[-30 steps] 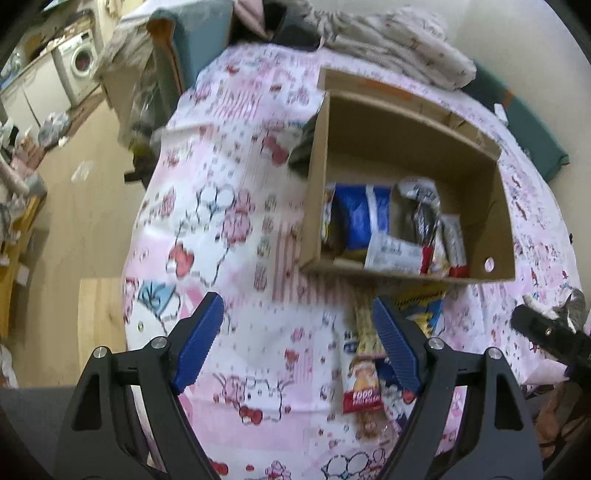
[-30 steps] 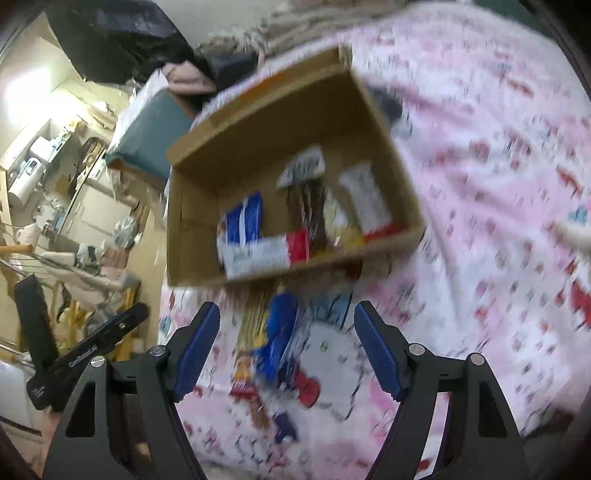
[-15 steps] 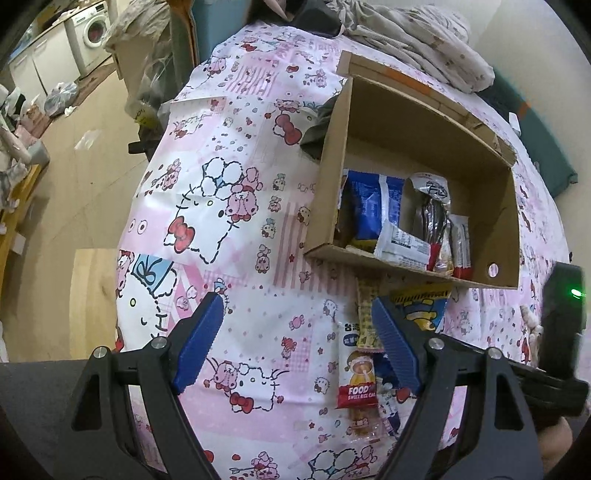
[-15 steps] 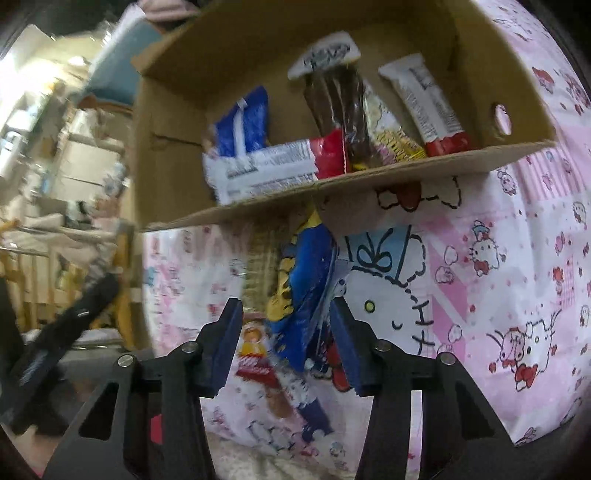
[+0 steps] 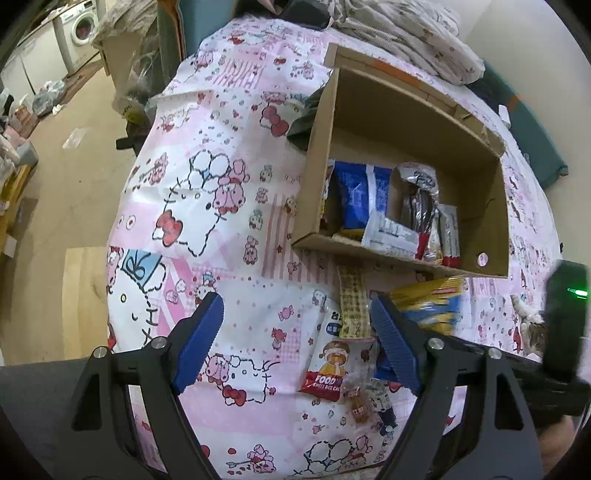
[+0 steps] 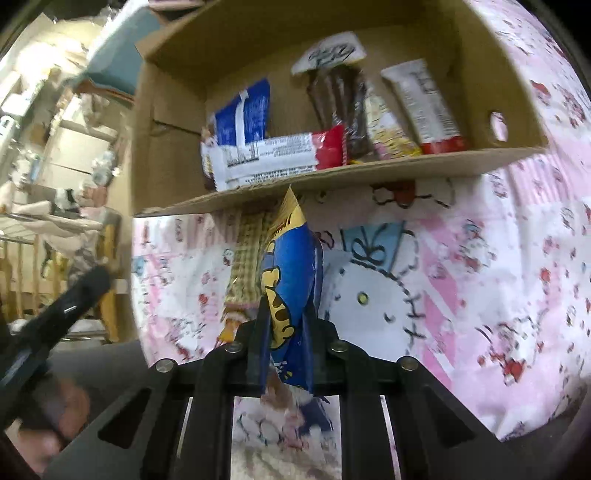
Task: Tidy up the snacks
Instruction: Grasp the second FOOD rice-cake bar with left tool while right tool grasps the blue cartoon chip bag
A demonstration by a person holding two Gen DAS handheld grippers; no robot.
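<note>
Right gripper (image 6: 286,332) pinching a blue-and-yellow snack packet (image 6: 290,273), jaws just drawn together on it; packet standing up between the pads, its yellow top end at 12 o'clock, just under the near rim of the cardboard box (image 6: 332,177). Same packet seen from the left wrist at about 3 o'clock of the left gripper (image 5: 295,332), blurred, just below the box's near wall (image 5: 388,254).

Left gripper spread wide above the pink cartoon-print cloth (image 5: 229,206), nothing between its blue pads (image 5: 201,343).

Lying on the cloth near the held packet: a checked yellow wrapper (image 5: 352,306) running toward 12 o'clock up to the box, and a rice-cake packet (image 5: 327,369) with a red band at its 6 o'clock end. Below it, small wrapped sweets (image 5: 360,406), too blurred to name.

Inside the box, toward its near wall: a blue pouch (image 6: 243,110) at 9 o'clock, a white-and-red bar (image 6: 273,158) laid crosswise in front, a dark brown packet (image 6: 340,99) in the middle, a white bar with a red end (image 6: 424,107) at 3 o'clock. Far half of the box floor bare.

Folded bedding (image 5: 399,33) at 12 o'clock beyond the box; washing machine (image 5: 83,33) at far 10 o'clock.
</note>
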